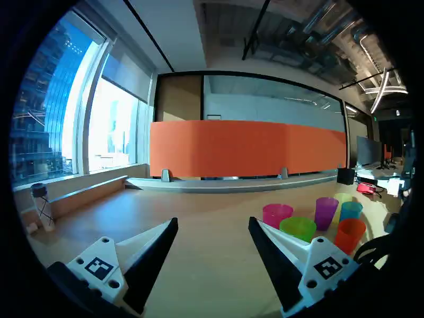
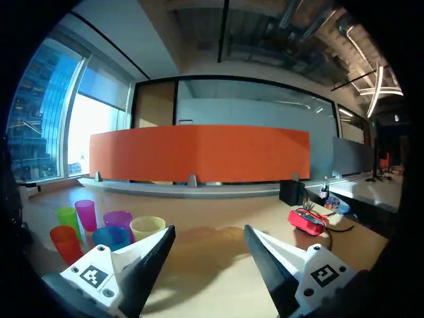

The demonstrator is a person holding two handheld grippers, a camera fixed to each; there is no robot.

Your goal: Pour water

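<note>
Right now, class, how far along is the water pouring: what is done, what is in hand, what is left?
Done: nothing visible; the cups stand upright in a cluster on the desk, untouched. In hand: nothing; the left gripper and right gripper are both open and empty. Left: picking up a cup and pouring; whether any cup holds water cannot be told.

Light wood table (image 1: 212, 212), orange divider panel (image 1: 244, 148) along its far edge. Glass partition (image 1: 265, 100) behind it. Tall windows (image 1: 111, 132) on the left, bright daylight, roller blind (image 1: 127, 74) partly down. Exposed ducts (image 1: 318, 26) overhead, linear ceiling lights (image 1: 382, 90) lit.
</note>
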